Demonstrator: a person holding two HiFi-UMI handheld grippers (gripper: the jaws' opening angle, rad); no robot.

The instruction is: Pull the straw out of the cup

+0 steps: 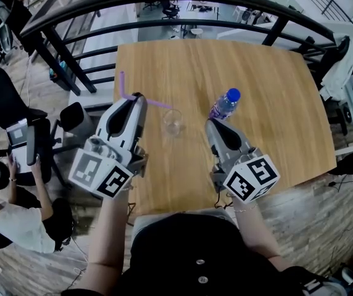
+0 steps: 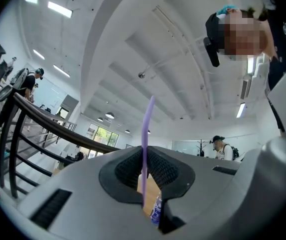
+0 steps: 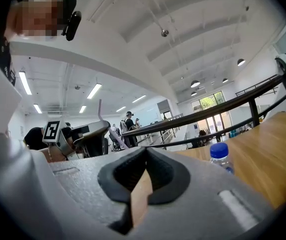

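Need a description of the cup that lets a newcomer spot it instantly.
On the wooden table, look near the middle: the cup stands just left of the bottle. It is small, clear and open-topped. The bottle is taller with a blue cap, and the purple straw is pinched in the left hand-held gripper.

Right gripper (image 3: 145,153) has its jaws closed on nothing, and a blue-capped bottle (image 3: 219,156) stands on the wooden table (image 3: 270,149) off right.
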